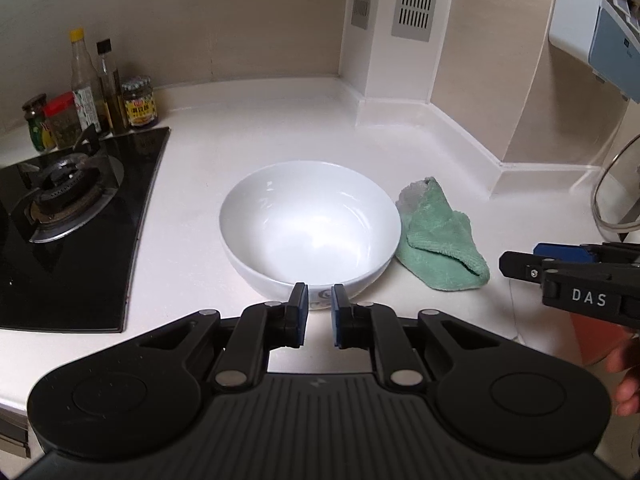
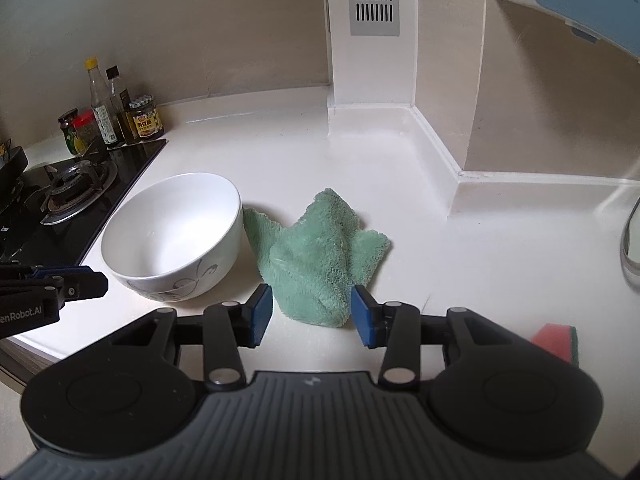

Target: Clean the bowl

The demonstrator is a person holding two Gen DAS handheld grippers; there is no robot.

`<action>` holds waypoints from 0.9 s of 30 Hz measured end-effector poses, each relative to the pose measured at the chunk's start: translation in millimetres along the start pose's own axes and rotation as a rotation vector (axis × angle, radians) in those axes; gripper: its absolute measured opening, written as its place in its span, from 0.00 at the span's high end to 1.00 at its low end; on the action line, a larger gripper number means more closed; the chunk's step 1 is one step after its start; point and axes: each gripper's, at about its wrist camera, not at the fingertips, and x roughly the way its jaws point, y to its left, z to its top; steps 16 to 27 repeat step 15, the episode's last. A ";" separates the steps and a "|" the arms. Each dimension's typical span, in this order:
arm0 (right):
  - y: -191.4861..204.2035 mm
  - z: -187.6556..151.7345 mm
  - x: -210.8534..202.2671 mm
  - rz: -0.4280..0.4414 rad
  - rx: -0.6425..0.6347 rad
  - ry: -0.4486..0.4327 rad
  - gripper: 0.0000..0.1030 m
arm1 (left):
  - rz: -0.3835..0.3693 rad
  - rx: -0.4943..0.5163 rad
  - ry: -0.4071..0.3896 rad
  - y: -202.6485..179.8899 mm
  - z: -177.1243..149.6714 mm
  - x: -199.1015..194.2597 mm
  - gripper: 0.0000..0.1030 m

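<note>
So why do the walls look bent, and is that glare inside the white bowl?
Left wrist view: the fisheye lens bows the beige tiled wall and darkens the corners; soft highlights gleam inside the white ceramic bowl, and the black glass hob mirrors its burner. Right wrist view: the same curving of the white countertop, and the pink sponge at the edge looks blurred.
</note>
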 end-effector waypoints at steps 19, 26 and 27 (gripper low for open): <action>1.3 -1.8 -9.9 -0.008 -0.027 -0.028 0.63 | -0.004 -0.018 -0.043 -0.5 -0.3 -12.8 0.86; 1.3 -1.8 -9.9 -0.008 -0.027 -0.028 0.63 | -0.004 -0.018 -0.043 -0.5 -0.3 -12.8 0.86; 1.3 -1.8 -9.9 -0.008 -0.027 -0.028 0.63 | -0.004 -0.018 -0.043 -0.5 -0.3 -12.8 0.86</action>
